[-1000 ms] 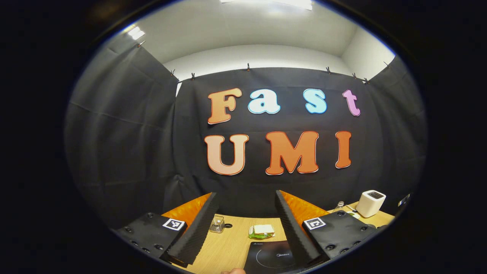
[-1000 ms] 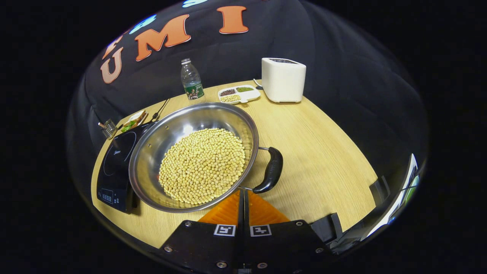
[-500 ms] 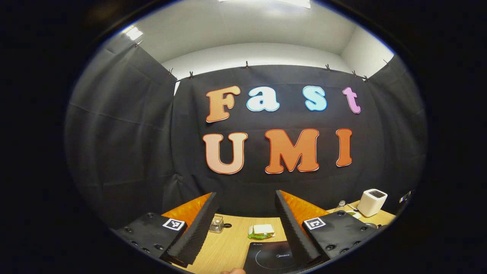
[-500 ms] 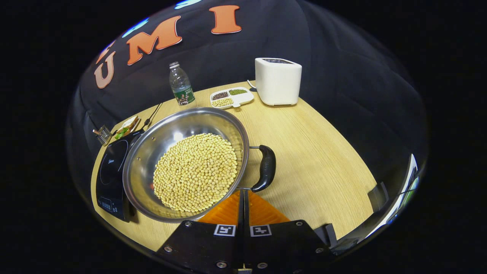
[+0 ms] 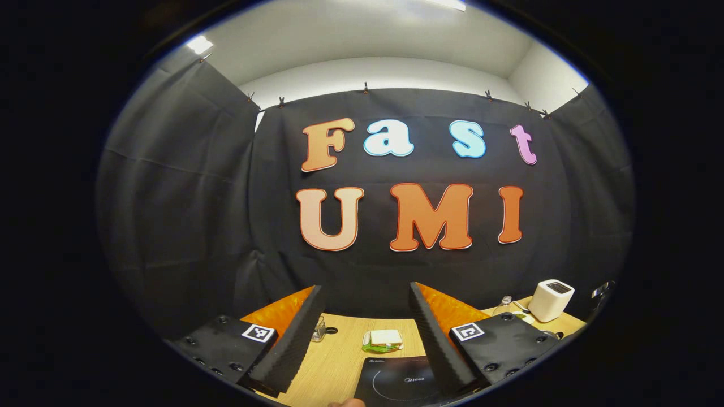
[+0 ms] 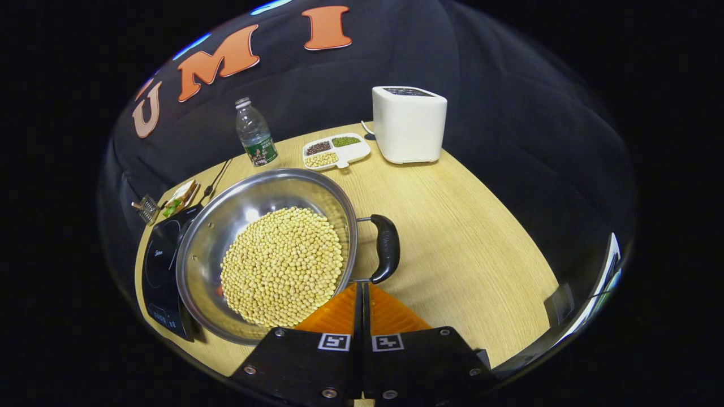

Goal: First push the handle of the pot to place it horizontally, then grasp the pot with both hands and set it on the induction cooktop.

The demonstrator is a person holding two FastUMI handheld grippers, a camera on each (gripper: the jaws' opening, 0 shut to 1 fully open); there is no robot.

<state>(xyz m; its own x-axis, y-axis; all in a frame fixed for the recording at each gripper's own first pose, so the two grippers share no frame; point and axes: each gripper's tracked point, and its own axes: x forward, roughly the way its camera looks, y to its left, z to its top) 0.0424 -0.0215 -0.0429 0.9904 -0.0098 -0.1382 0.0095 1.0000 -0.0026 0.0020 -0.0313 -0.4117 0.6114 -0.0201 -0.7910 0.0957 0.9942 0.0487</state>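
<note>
Right gripper, fingers pressed together, nudging black loop handle of bean-filled steel pot; left gripper spread wide, waiting.

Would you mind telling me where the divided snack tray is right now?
In the right gripper view, the divided snack tray lies at the table's far edge, between the water bottle on its left and the white toaster on its right.

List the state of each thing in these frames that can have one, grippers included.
left gripper: open, holding nothing
right gripper: shut, tips at the pot's handle
pot: on the table, full of soybeans, beside the cooktop
handle: ungrasped
induction cooktop: bare
bottle: upright, capped
divided dish: holds three kinds of beans
</note>
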